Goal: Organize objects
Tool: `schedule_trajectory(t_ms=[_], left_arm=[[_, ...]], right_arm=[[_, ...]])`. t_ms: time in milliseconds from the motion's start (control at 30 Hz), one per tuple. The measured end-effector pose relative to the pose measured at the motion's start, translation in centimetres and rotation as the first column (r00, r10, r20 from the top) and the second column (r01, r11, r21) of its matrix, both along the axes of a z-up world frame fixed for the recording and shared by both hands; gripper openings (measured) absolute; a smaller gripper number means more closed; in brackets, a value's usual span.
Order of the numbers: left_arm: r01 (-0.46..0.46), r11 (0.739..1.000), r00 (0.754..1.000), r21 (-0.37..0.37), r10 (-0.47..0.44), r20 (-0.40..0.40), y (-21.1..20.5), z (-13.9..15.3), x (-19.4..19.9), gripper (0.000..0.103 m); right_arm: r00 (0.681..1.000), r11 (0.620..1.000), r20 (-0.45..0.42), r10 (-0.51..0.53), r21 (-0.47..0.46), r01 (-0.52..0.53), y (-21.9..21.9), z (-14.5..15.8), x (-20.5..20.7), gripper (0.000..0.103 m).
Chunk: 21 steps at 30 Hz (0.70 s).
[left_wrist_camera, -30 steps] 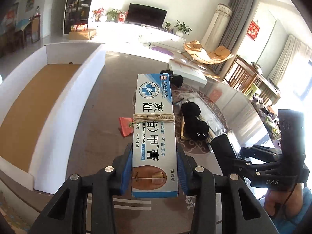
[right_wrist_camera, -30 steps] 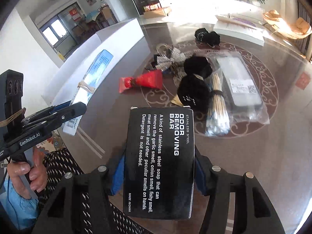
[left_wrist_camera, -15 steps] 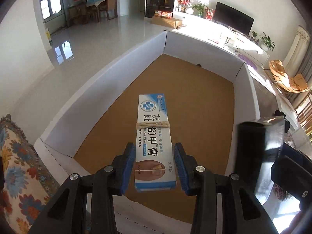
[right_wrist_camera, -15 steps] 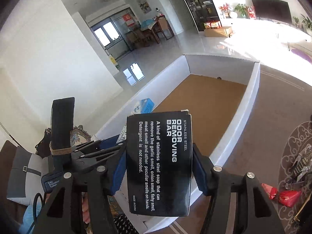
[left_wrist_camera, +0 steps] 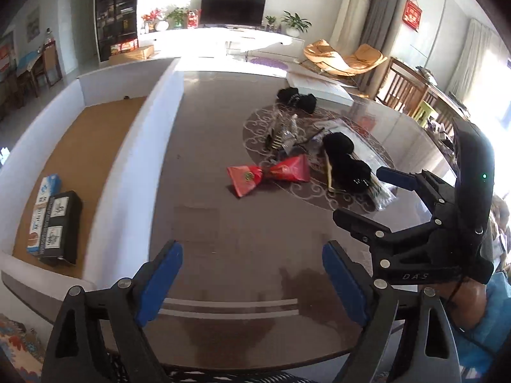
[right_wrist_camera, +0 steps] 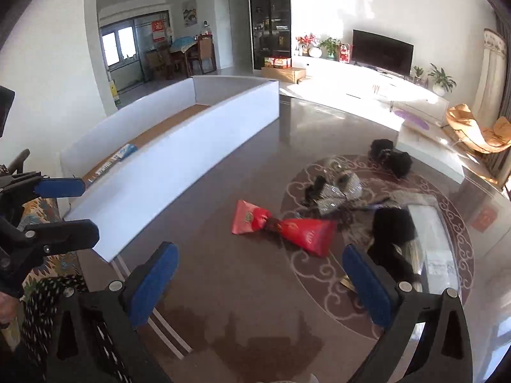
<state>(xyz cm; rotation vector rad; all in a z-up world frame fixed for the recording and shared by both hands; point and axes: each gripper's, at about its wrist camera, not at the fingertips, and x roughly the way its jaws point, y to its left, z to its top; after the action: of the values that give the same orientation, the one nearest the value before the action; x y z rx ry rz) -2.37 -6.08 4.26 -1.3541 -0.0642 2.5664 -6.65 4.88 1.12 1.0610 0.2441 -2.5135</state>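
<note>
Glass table [left_wrist_camera: 242,223] – red packet [left_wrist_camera: 268,174] flat, long axis left-right.

We see: two boxes [left_wrist_camera: 52,223] side by side in tray [left_wrist_camera: 127,166] | tray left on table [left_wrist_camera: 223,223] | wrapper [left_wrist_camera: 268,175] right of tray | clutter [left_wrist_camera: 319,146] behind wrapper

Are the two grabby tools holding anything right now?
No. The left tool and right tool are both empty, jaws opening. The blue-and-white cream box and black cardboard box lie in the white tray.
</note>
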Motion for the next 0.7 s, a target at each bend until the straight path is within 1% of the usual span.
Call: schedule_trajectory(t_ms=[33,100,167,200,233,267,367,433,500,533,567,633,700], left_arm=[[0.026,1.000,0.999,-0.006,-0.025,0.043,1.9,-1.7,-0.5,0.090],[0.044,0.997,0.993,-0.057,-0.038,0.107,4.7,-5.1,-1.8,0.089],[0.047,0.994,0.990,-0.099,-0.033,0.139,6.8,-7.7,-2.7,0.089],[0.041,0.989,0.994,-0.140,-0.026,0.105,7.6,-8.0,-3.1,0.090],[0.041,0.983,0.998,-0.180,-0.030,0.062,8.3,-8.0,-3.4,0.090],[0.054,0.978,0.998,-0.200,-0.045,0.051,9.2,-8.1,-3.9,0.090],[0.061,0.978,0.998,-0.202,-0.056,0.030,10.3,-8.0,-5.5,0.096],[0.045,0.974,0.999,-0.223,-0.044,0.007,10.6,-8.0,-6.7,0.103],[0.065,0.977,0.997,-0.205,-0.073,-0.031,10.7,-8.1,-7.7,0.103],[0.087,0.981,0.995,-0.175,-0.095,-0.040,10.5,-8.2,-8.3,0.103],[0.105,0.985,0.993,-0.137,-0.111,-0.032,10.1,-8.5,-9.0,0.103],[0.121,0.982,0.991,-0.142,-0.128,-0.035,9.4,-8.6,-9.9,0.103],[0.139,0.980,0.989,-0.142,-0.146,-0.037,9.3,-8.6,-9.8,0.103]], right_arm=[[0.999,0.999,0.007,-0.035,0.025,0.035,2.5,-0.7,0.5,0.103],[0.995,0.992,0.020,-0.093,0.083,0.091,5.7,-2.2,1.6,0.103],[0.991,0.984,0.023,-0.131,0.125,0.128,7.9,-2.9,2.5,0.103],[0.990,0.981,0.019,-0.143,0.137,0.139,8.7,-3.2,2.7,0.103],[0.988,0.978,0.014,-0.151,0.146,0.148,9.7,-3.5,1.8,0.103],[0.987,0.975,0.008,-0.160,0.155,0.157,10.2,-3.7,1.7,0.103],[0.984,0.965,0.010,-0.179,0.196,0.174,10.6,-4.8,1.2,0.103],[0.981,0.961,0.025,-0.191,0.208,0.181,10.5,-5.7,0.8,0.103],[0.979,0.957,0.019,-0.205,0.214,0.196,10.8,-5.6,0.7,0.103],[0.978,0.957,0.016,-0.208,0.211,0.200,10.8,-5.6,0.7,0.103],[0.978,0.957,0.018,-0.209,0.210,0.200,10.8,-5.6,0.7,0.103],[0.978,0.957,0.021,-0.209,0.208,0.200,10.9,-5.6,0.6,0.103],[0.978,0.958,0.024,-0.209,0.204,0.200,10.9,-5.6,0.5,0.103]])
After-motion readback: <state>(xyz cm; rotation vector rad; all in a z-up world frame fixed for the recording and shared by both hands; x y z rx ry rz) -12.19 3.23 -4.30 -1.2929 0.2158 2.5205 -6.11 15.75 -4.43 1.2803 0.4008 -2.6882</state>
